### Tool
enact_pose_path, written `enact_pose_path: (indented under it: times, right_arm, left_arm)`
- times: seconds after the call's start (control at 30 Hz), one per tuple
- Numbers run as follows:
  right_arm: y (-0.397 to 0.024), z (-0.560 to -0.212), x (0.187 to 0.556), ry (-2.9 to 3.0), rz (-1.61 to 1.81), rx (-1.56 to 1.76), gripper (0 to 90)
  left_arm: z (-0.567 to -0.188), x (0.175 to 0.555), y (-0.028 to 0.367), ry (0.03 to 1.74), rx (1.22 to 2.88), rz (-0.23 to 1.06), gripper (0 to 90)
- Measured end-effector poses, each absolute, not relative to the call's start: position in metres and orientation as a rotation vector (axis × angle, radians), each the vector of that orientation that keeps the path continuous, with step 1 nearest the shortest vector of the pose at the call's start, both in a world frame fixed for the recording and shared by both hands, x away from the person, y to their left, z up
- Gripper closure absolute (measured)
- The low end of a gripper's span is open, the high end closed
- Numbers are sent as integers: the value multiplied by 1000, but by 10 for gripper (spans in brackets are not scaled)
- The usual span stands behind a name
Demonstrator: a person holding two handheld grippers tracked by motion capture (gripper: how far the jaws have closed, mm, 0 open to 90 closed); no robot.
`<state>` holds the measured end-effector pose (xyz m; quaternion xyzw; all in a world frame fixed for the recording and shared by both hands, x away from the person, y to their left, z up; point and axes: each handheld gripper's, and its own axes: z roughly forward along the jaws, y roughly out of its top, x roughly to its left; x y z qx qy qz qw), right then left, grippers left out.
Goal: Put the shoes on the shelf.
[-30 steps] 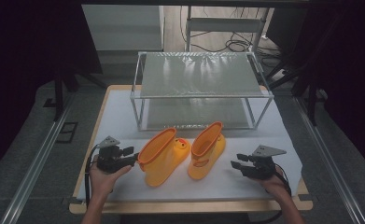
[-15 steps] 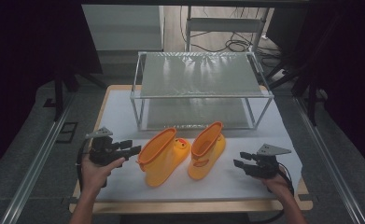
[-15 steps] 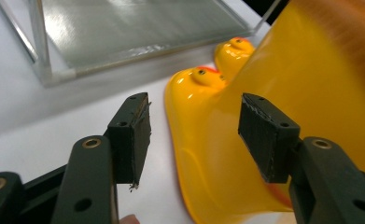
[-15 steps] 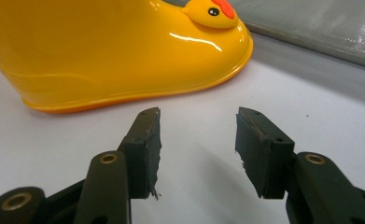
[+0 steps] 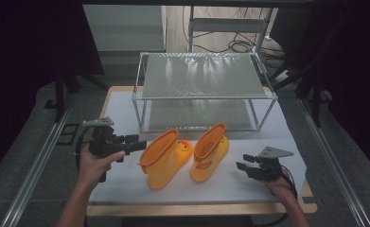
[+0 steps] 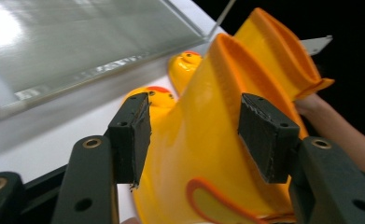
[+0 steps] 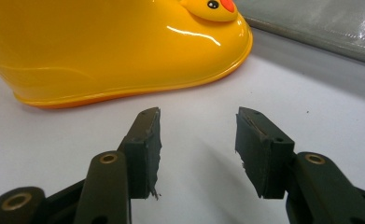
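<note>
Since a second ago the left gripper (image 5: pixel 134 144) has lifted off the white tabletop and now hangs raised just left of the left boot (image 5: pixel 165 158), pointing at its shaft, while the right gripper (image 5: pixel 245 164) has kept its place near the table's front right corner, its jaws having opened a little further with nothing between them; the two boots and the wire rack (image 5: pixel 204 98) behind them stand exactly as they did. Both boots are upright side by side on the table (image 5: pixel 121 116) in front of the rack, toes toward it, the right boot (image 5: pixel 210 151) just beside its mate but apart from it. In the left gripper view the black pads (image 6: pixel 132 135) stand spread on either side of the nearer boot's shaft (image 6: pixel 203 140) without pressing it (whether they brush it I cannot tell), and in the right gripper view the pads (image 7: pixel 148 149) are likewise spread over bare table, short of the glossy yellow boot (image 7: pixel 115 46) with its duck face on the toe. These look like small moulded rubber boots: probably light, smooth and a bit slippery on the rounded foot, with a soft shaft that would fold in under a hard squeeze. The best hold, I judge, is the orange-trimmed top rim or the upper shaft wall, pinched through one side rather than around the whole leg, since the rim is stiffer and gives the pads an edge.
</note>
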<state>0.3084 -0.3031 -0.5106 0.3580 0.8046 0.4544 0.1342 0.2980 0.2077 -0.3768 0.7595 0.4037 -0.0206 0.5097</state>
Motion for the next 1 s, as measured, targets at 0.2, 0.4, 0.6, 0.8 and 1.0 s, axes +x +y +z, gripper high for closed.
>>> enact_pose_path:
  times: [0.2, 0.4, 0.6, 0.8, 1.0]
  right_arm:
    - [-303, -511, 309, 2331, 1306, 1042, 499]
    - [-303, -510, 309, 2337, 1294, 1048, 499]
    - [-303, -511, 309, 2336, 1294, 1053, 501]
    - [-303, -511, 309, 2340, 1292, 1053, 501]
    - [-302, -512, 309, 2341, 1291, 1060, 501]
  left_arm:
    - [-362, 300, 199, 939, 1851, -75, 458]
    - [-346, 302, 191, 920, 1888, -50, 464]
    - [-332, 303, 180, 895, 1906, -36, 484]
    - [-319, 305, 170, 866, 1906, -60, 490]
    - [-313, 312, 154, 851, 1939, -104, 507]
